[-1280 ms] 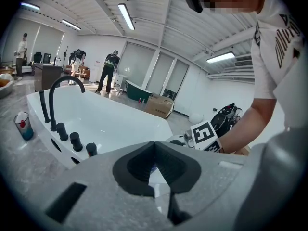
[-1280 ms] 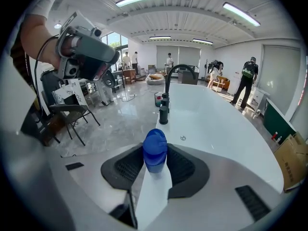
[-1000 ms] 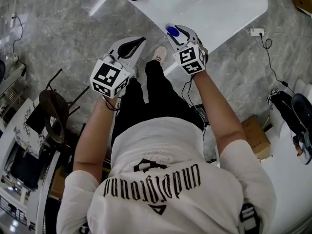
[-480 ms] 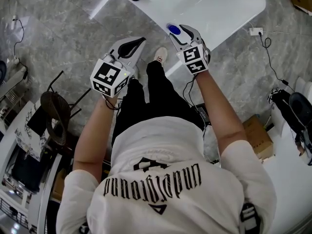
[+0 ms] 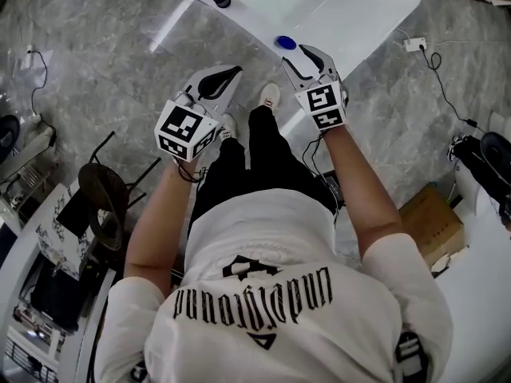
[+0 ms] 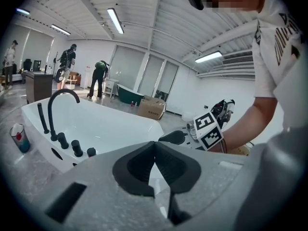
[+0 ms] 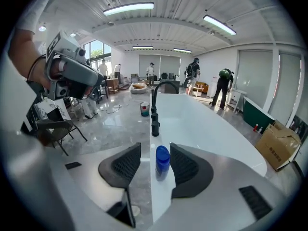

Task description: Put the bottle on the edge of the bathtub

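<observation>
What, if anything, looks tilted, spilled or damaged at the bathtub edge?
Nothing stands out. The blue bottle stands upright on the bathtub edge, no spill around it, clear of the open right gripper.

Cardboard box (image 5: 435, 223), dark chair (image 5: 100, 188), white socket (image 5: 413, 45) on marble floor (image 5: 88, 62).

— What is the person wearing?
— A white short-sleeved shirt (image 5: 279, 238) with black lettering across the back, black trousers (image 5: 255, 158) and pale shoes (image 5: 270, 96).
— And the tools?
— The left gripper (image 5: 235, 71) and right gripper (image 5: 301, 54) both have grey shells, black pads and black-and-white marker cubes.
</observation>
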